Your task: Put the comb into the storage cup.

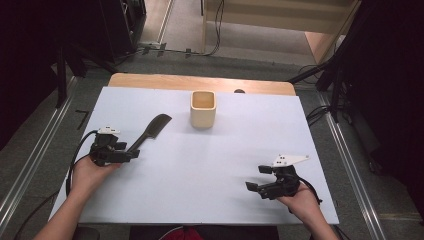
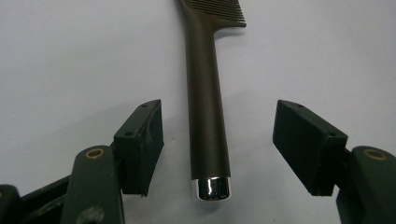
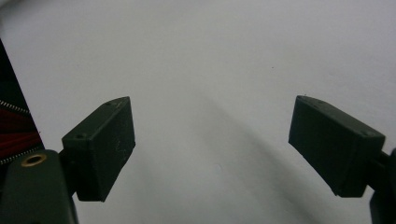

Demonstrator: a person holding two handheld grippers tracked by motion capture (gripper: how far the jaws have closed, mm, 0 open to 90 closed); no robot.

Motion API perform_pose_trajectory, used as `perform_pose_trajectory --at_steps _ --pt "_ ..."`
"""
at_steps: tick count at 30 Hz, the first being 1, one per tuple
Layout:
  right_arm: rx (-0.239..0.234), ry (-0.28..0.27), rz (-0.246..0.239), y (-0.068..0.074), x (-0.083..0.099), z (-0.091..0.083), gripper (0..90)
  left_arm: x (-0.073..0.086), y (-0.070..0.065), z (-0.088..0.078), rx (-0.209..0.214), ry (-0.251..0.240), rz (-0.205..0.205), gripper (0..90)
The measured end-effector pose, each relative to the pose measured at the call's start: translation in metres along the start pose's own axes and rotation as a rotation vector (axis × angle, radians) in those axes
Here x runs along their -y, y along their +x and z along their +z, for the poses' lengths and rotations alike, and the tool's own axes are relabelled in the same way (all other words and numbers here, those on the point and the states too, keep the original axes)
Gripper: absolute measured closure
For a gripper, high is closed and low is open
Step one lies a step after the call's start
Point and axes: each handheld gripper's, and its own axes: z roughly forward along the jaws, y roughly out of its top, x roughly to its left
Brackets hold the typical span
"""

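Grasp step in hand: left gripper [image 2: 218, 140] straddles the handle of a dark brown plastic comb with a chrome end cap [image 2: 206, 116], jaws apart on either side, pads not touching it yet. The comb lies flat on the white matte table sheet [image 1: 200, 165], left side, teeth pointing far-right toward the cream square-mouthed cup [image 1: 203, 109] at far centre. Next move likely calls for closing squarely on the smooth round handle, which could roll or slip. Right gripper [image 1: 270, 180] rests near-right, jaws wide open, holding nothing.
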Motion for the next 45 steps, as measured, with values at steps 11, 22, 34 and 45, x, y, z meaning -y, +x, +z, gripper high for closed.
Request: perform_pose_trajectory --at_steps 11,22,34,45 --pt "0.000 0.005 -0.001 0.000 0.000 0.001 12.9 0.008 -0.008 0.006 -0.071 -0.013 0.044 43.1" --pt "0.002 0.004 -0.001 0.000 0.000 0.001 12.9 0.015 -0.016 0.008 -0.158 -0.057 0.064 57.5" --pt "-0.001 0.006 -0.002 0.001 0.000 0.002 12.9 0.012 -0.019 0.008 -0.133 -0.038 0.027 73.1" --pt "-0.009 0.003 0.004 0.001 0.000 0.002 12.9 0.007 -0.005 0.002 -0.022 -0.029 -0.155 73.5"
